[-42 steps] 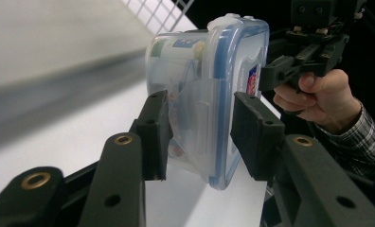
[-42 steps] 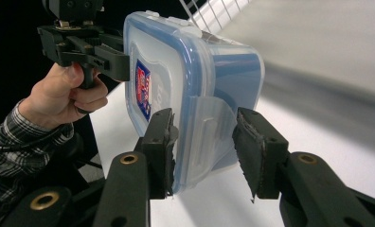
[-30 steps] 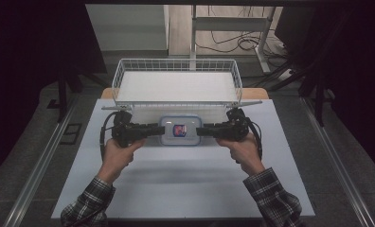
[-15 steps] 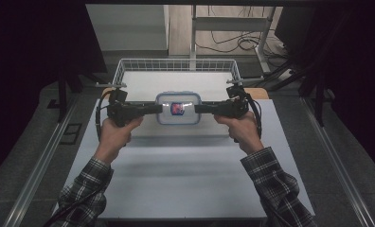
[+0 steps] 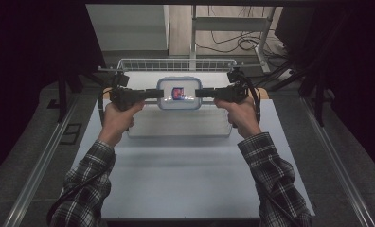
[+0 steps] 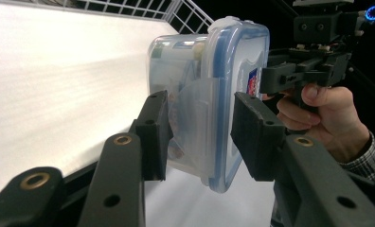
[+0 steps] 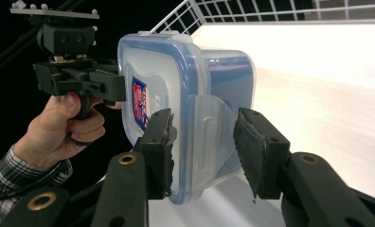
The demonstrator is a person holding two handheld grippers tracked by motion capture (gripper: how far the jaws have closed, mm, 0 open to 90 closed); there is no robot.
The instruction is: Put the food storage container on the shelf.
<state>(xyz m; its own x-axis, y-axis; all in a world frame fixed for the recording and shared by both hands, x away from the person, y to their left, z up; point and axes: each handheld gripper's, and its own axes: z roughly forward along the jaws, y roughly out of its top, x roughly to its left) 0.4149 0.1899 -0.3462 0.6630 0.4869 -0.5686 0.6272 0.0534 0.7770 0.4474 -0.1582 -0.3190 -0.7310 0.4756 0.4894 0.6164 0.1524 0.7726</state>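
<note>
A clear plastic food container (image 5: 179,93) with a blue-rimmed lid and a red and blue label hangs in the air over the white wire basket (image 5: 143,64). My left gripper (image 5: 158,93) is shut on its left side latch and my right gripper (image 5: 200,93) on its right side latch. In the left gripper view the jaws of the left gripper (image 6: 200,127) straddle the container (image 6: 209,85) at its latch flap, with the right gripper (image 6: 308,71) beyond. In the right gripper view the right gripper (image 7: 204,142) clamps the container (image 7: 195,90) the same way, with the left gripper (image 7: 81,80) at the far side.
The basket stands at the far edge of the pale table (image 5: 176,179), its white floor (image 5: 176,125) under the container. Metal rails (image 5: 39,165) run along both sides of the table. A stand and cables (image 5: 233,42) lie behind the basket.
Both grippers have carried the container up and away from the person, from the table in front of the basket to above the basket.
</note>
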